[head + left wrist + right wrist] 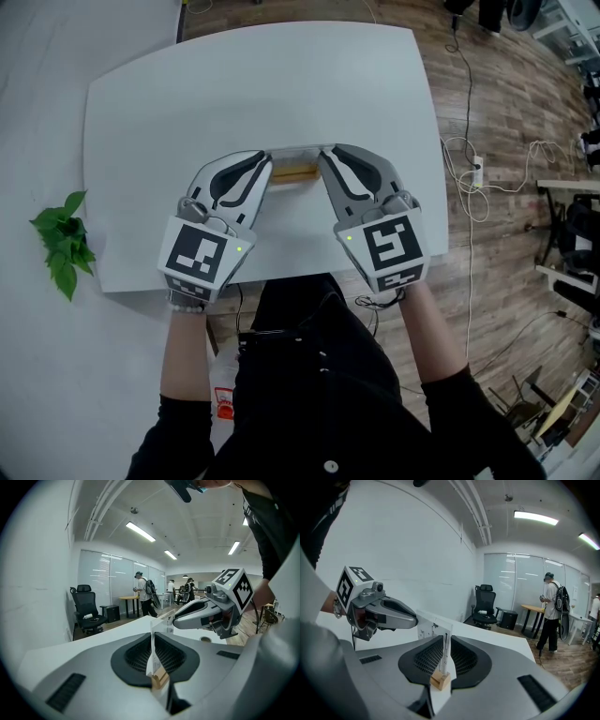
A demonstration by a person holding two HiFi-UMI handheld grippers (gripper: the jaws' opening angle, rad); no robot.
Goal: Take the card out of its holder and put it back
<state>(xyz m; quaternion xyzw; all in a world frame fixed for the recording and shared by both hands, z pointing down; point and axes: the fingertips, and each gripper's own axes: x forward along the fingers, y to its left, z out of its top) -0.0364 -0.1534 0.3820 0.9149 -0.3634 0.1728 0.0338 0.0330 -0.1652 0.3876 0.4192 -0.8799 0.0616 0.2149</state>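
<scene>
From above, my own tongs are covering both ends of the holder point(293, 172), so only the middle of its wooden base is showing between them. The card point(151, 645) is looking from there like a thin pale line, hard to make out. It is clear or white, and I cannot tell where the card is ending and the clear panes of the holder are beginning. In the right gripper view some small dark marks are showing on it, too small to read.

My left tongs point(266, 169) are nearly closed and are pinching the left end of the upright card, with the pads pressing on both of its faces just above the wooden base. My right tongs point(324, 161) are doing the same at the right end; the slit between the pads is narrow and the sheet is filling it.

The holder is standing on the white surface point(281, 84), near its middle, with the card in it. Its long axis is running from left to right in the head view, from one pair of tongs to the other. The card is standing upright on its long edge, one face turning toward me and the other away, so each gripper view is looking along it edge-on.
</scene>
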